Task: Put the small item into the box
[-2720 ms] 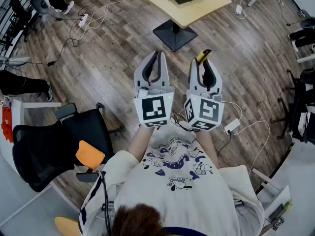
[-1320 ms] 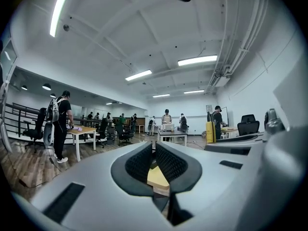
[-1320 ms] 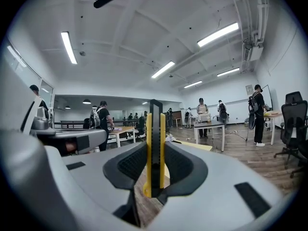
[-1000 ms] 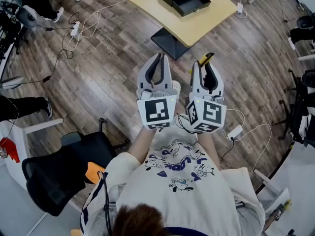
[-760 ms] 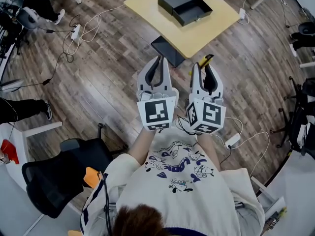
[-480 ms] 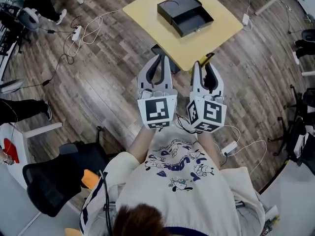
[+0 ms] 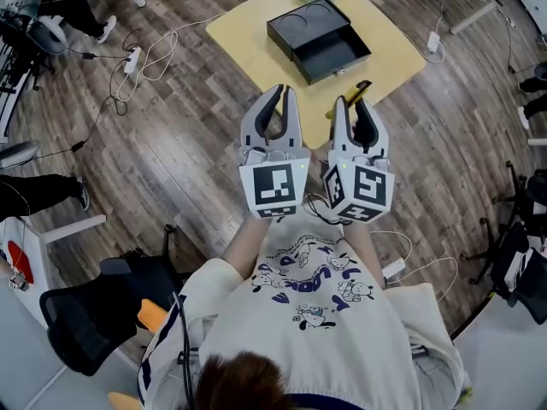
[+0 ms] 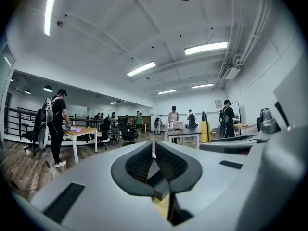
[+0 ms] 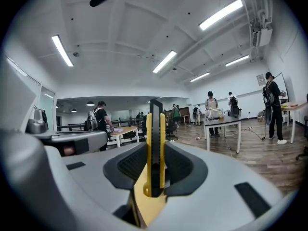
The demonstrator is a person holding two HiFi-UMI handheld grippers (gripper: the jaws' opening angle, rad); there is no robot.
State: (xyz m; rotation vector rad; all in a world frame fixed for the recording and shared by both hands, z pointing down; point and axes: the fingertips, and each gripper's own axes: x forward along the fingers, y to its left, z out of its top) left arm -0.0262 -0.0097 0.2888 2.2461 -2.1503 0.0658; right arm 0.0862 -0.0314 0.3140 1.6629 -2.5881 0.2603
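Head view: left tongs (image 7: 275, 96) pressed together, empty; right tongs (image 7: 357, 102) clamped on one yellow knife (image 7: 360, 90); one black box (image 7: 301, 26) ahead.

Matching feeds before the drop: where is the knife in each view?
Head view: knife is just right of centre, sticking out of the right gripper.
Left gripper view: probably the yellow strip right of centre.
Right gripper view: dead centre, upright between the jaws.
Shared landmark: the right gripper's grey jaws.

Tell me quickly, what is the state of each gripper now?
Left gripper: shut, empty.
Right gripper: shut on the yellow utility knife.
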